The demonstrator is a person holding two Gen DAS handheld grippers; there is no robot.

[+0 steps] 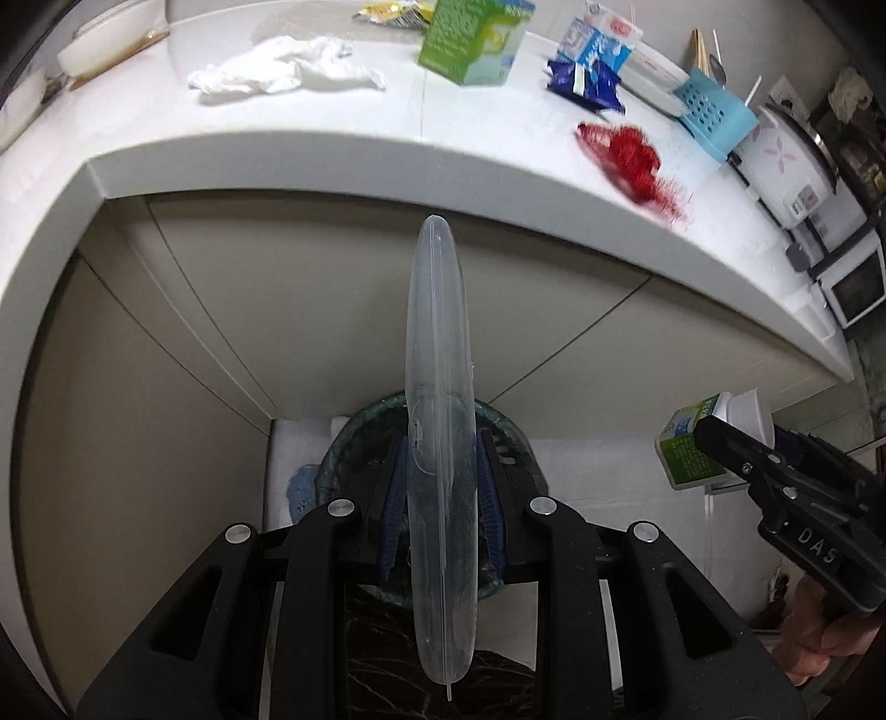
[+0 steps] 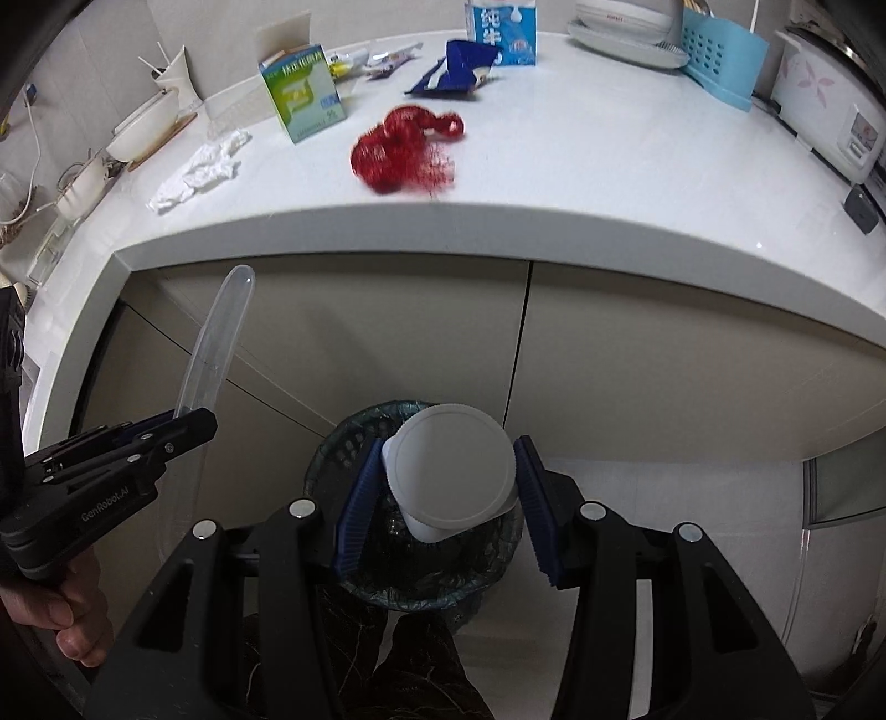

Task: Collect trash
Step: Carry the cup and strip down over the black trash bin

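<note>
My left gripper (image 1: 441, 443) is shut on a clear plastic lid (image 1: 440, 332), which it holds edge-on and upright. Right under it stands the trash bin (image 1: 360, 426) with a dark green bag. My right gripper (image 2: 449, 443) is shut on a white cup (image 2: 451, 471), flat round end toward the camera, above the same bin (image 2: 343, 443). In the left wrist view a green-and-white carton (image 1: 689, 448) shows at the right gripper's (image 1: 720, 432) tips beside the cup; I cannot tell whether it is gripped. The left gripper (image 2: 194, 423) and lid (image 2: 213, 343) appear at left.
The white counter (image 2: 498, 232) juts over the bin. On it lie red tinsel (image 2: 407, 149), crumpled tissue (image 2: 205, 166), a green box (image 2: 304, 91), a blue wrapper (image 2: 459, 66) and a milk carton (image 2: 504, 27). A blue rack (image 2: 720, 61) and rice cooker (image 2: 830, 111) stand at the right.
</note>
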